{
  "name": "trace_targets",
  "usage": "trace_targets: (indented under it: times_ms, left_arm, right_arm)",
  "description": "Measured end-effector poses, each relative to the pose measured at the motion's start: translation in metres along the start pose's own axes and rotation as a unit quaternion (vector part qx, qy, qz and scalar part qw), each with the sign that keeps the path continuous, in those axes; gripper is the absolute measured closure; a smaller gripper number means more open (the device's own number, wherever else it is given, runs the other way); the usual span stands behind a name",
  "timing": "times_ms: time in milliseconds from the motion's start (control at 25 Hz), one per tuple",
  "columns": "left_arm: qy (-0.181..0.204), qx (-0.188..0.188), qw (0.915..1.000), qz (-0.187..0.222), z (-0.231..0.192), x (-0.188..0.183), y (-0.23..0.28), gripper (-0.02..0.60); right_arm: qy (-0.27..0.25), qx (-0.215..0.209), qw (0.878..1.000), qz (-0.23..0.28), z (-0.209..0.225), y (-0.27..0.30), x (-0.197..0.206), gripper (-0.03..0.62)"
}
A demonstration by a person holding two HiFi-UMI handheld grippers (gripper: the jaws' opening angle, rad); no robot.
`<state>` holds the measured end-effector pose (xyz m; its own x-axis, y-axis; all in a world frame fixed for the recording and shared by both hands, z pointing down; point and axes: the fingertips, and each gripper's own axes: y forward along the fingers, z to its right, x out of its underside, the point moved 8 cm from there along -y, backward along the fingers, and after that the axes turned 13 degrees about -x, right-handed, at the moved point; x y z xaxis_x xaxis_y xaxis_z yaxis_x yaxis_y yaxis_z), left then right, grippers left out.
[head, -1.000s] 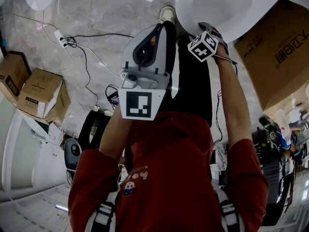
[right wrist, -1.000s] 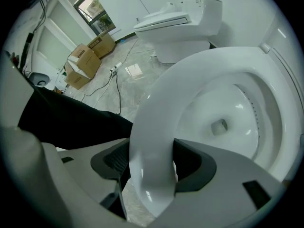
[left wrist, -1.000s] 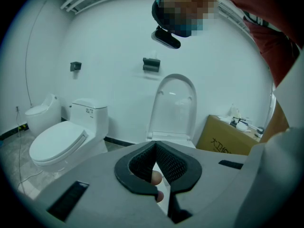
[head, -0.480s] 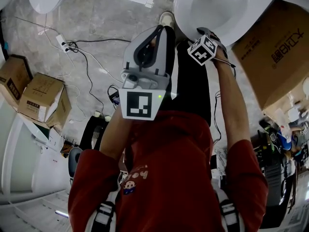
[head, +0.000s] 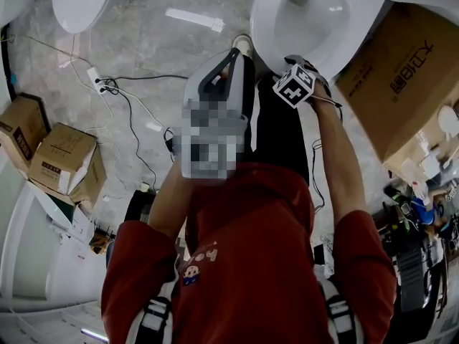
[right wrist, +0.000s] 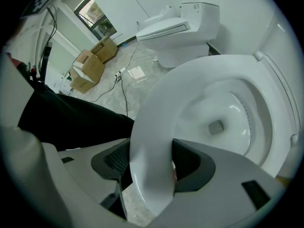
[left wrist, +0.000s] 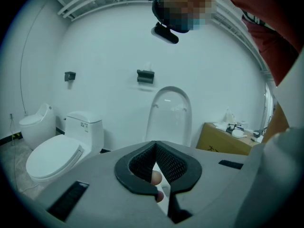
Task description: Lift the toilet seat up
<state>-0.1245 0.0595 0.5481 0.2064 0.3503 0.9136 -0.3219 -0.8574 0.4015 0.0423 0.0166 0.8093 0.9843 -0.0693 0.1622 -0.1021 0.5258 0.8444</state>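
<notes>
In the head view the toilet seat (head: pixel 267 16) lay at one o'clock, and the right gripper (right wrist: pixel 149 164) was clamped on its front rim, the white rim filling the gap between both pads. The left gripper (left wrist: pixel 156 148) was held up near twelve o'clock, its jaws closed together on nothing. A cardboard box (head: pixel 401 70) stood at two o'clock, just beside the toilet

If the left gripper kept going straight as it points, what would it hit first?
Probably the upright toilet lid by the far wall; nothing nearer shows past the left gripper, depth unclear.
</notes>
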Motion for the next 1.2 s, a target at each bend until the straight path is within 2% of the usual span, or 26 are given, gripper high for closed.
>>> trace_targets:
  times_ms: [720,1200]
  left_arm:
    - [-0.007,0.017,0.9987,0.047,0.013,-0.051,-0.024,0.574]
    - [-0.017,0.026,0.9957,0.087,0.011,-0.077,-0.034,0.574]
  right_arm:
    - [-0.001,0.049,0.999,0.024,-0.037,-0.071,-0.009,0.352]
    - [-0.007,0.110,0.993,0.031,-0.051,-0.108,-0.014,0.372]
